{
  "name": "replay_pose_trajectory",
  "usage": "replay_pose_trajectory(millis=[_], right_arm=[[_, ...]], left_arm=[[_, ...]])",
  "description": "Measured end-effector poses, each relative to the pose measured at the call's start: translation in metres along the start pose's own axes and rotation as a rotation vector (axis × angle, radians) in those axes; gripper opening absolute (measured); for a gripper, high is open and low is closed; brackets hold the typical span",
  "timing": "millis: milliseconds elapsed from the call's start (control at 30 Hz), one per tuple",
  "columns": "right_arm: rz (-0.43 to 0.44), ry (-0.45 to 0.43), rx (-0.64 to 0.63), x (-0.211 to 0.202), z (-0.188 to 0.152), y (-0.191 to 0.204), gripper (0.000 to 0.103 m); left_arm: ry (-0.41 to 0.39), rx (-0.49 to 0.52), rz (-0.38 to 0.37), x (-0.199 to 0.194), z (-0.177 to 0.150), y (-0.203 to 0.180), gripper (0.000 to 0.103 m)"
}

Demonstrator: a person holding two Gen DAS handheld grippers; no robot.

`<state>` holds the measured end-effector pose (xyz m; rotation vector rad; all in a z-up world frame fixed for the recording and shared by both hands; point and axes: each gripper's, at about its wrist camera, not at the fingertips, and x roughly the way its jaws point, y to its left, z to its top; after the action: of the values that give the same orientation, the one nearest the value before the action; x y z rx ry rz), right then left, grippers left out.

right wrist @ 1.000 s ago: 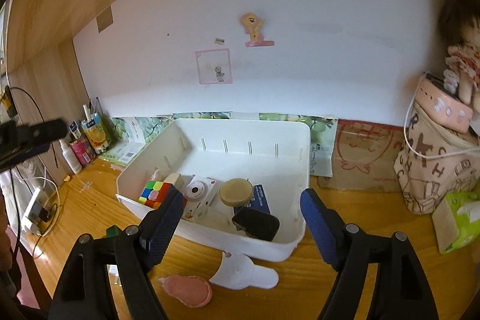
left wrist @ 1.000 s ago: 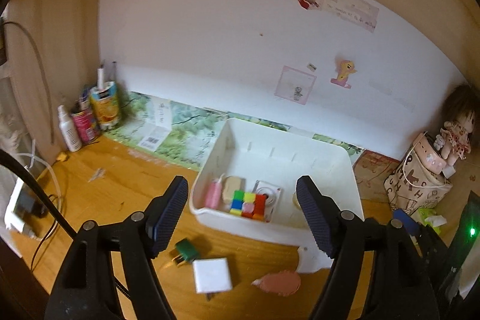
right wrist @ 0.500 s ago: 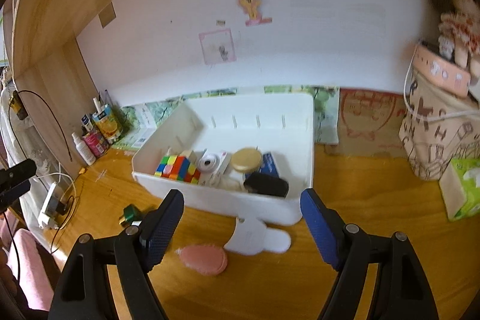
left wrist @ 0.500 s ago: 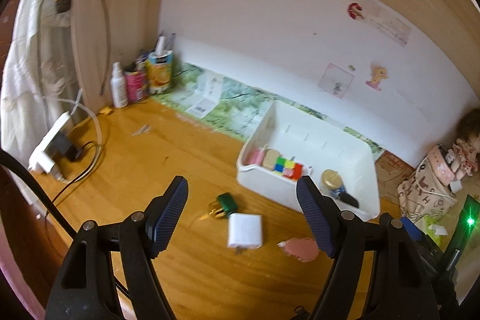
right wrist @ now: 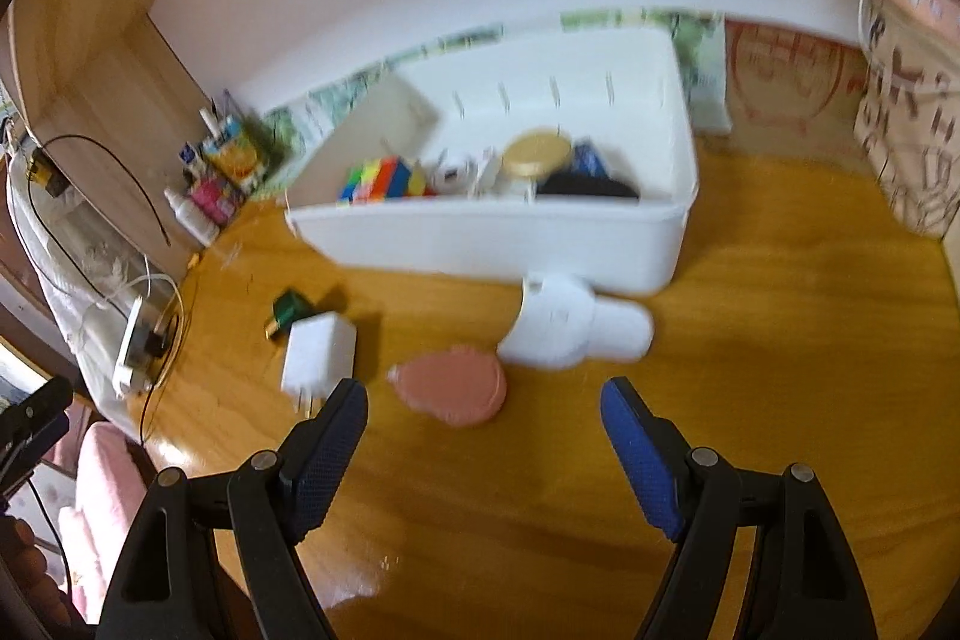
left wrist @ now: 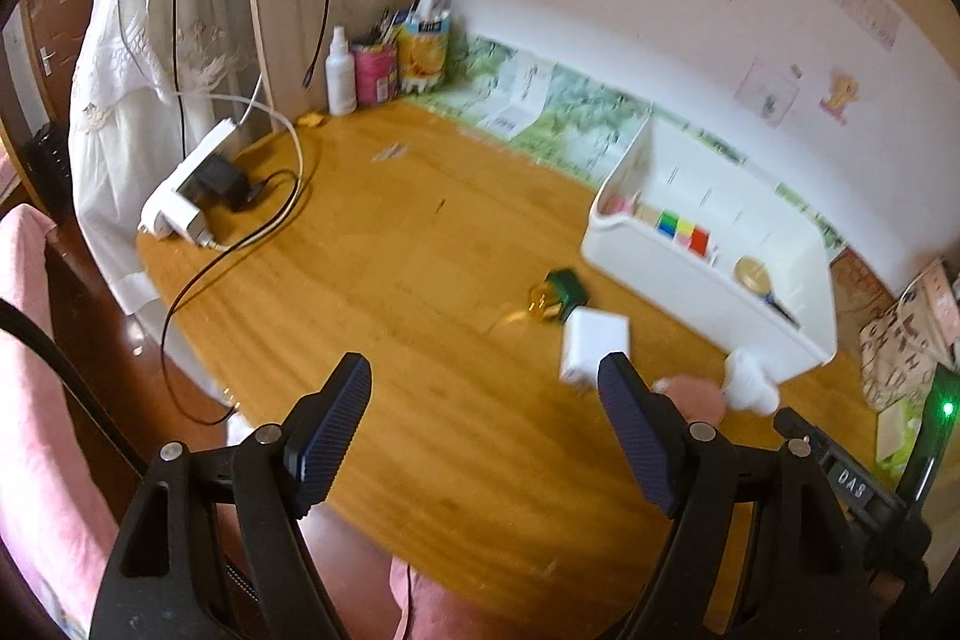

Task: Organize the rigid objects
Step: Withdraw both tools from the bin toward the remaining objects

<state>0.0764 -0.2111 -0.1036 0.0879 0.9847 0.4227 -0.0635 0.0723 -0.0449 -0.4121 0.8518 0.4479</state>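
Ahead of the right gripper [right wrist: 483,403], whose jaws are spread with nothing between them, a green block [right wrist: 290,307], a white charger [right wrist: 318,355], a pink pad [right wrist: 453,384] and a white scoop-like piece [right wrist: 564,325] lie on the desk [right wrist: 750,370] (all blurred). Beyond them stands the white bin [right wrist: 510,244]. The left gripper [left wrist: 483,403] is likewise spread and empty, its jaws having just been opening, with the charger just beyond its right fingertip.
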Motion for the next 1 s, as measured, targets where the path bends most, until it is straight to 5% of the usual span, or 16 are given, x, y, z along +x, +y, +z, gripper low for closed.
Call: replay_pose_trajectory(millis=[400,733,1000], right_arm=[[0.01,0.163,0.104,0.035,-0.013,-0.001,0.081],[-0.041,0.196,0.187,0.067,-0.013,0.015,0.081],[-0.17,0.173,0.21,0.082,-0.012,0.034,0.081]], left_arm=[[0.173,0.166,0.013,0.047,0.002,-0.008,0.081],[0.301,0.341,-0.038,0.092,0.028,-0.015,0.081],[0.338,0.47,-0.093,0.124,0.057,-0.022,0.083]])
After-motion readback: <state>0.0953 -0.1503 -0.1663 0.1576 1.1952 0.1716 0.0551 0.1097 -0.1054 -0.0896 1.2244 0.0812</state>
